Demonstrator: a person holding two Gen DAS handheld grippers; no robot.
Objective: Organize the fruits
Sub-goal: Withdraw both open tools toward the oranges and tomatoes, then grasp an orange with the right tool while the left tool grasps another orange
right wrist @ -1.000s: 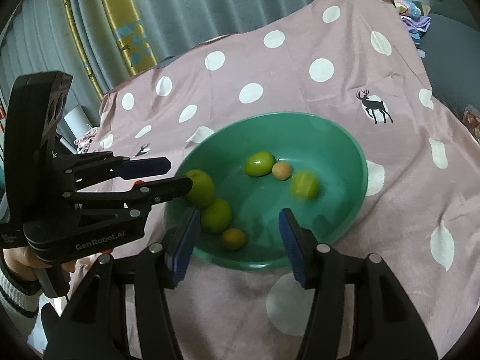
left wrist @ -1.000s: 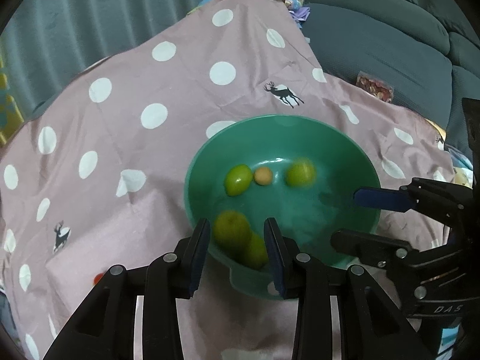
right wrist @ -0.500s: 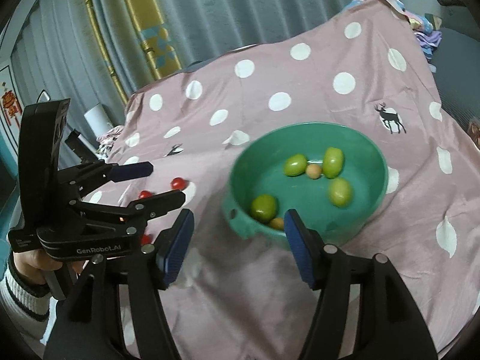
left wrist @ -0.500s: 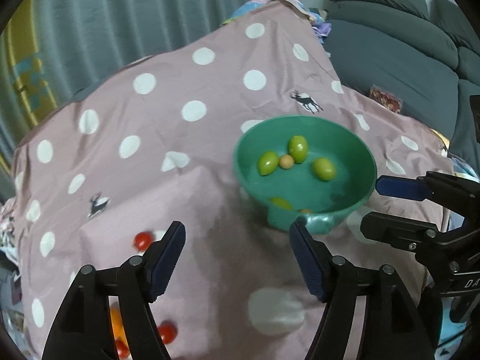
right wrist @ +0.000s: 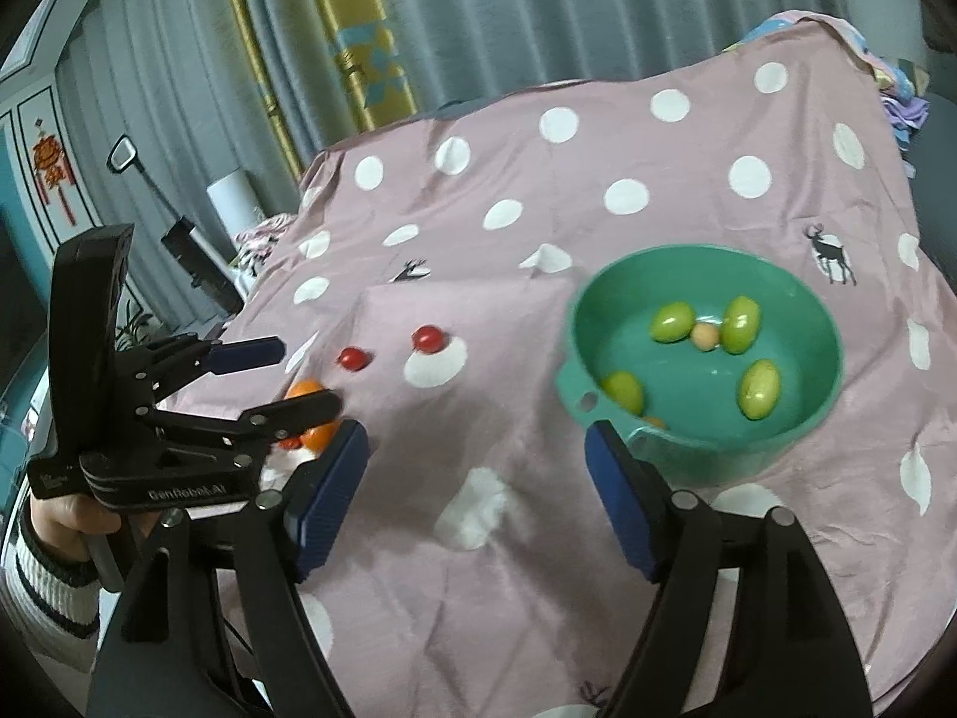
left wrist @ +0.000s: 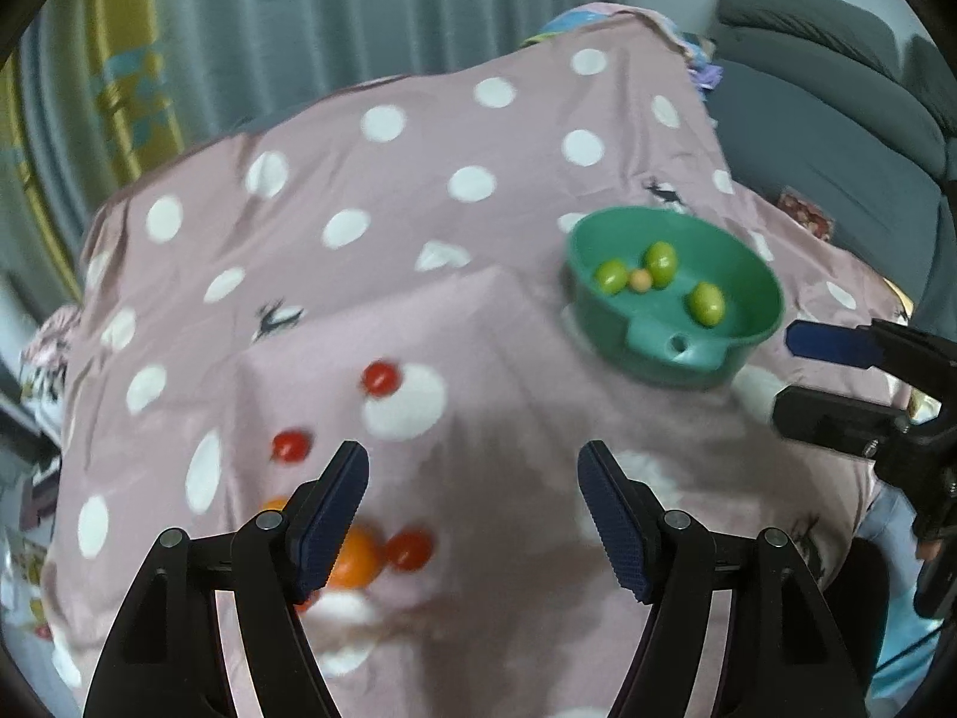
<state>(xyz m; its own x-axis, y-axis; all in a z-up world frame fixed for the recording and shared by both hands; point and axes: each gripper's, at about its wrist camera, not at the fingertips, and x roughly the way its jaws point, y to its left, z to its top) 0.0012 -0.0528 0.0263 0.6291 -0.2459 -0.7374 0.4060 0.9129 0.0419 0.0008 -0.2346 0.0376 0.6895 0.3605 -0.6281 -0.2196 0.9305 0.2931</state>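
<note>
A green bowl [left wrist: 741,251] [right wrist: 831,323] stands on the pink dotted cloth at the right and holds several green fruits [right wrist: 758,388] and a small orange one [right wrist: 703,336]. Red cherry tomatoes [left wrist: 381,378] [right wrist: 428,338] and an orange fruit [left wrist: 356,560] [right wrist: 311,413] lie on the cloth at the left. My left gripper [left wrist: 472,514] is open and empty, hovering above the orange fruit and tomatoes; it also shows in the right wrist view [right wrist: 287,377]. My right gripper [right wrist: 475,502] is open and empty in front of the bowl; it also shows in the left wrist view [left wrist: 801,374].
The pink cloth [left wrist: 418,191] drapes over a raised surface and falls away at its edges. A grey sofa [left wrist: 837,96] stands at the right. Curtains [right wrist: 418,30] hang behind, with a floor mop and clutter [right wrist: 191,251] at the left.
Both grippers have pulled back and to the left from the bowl. The left gripper has opened wider and now hovers over the tomatoes and the orange fruit.
</note>
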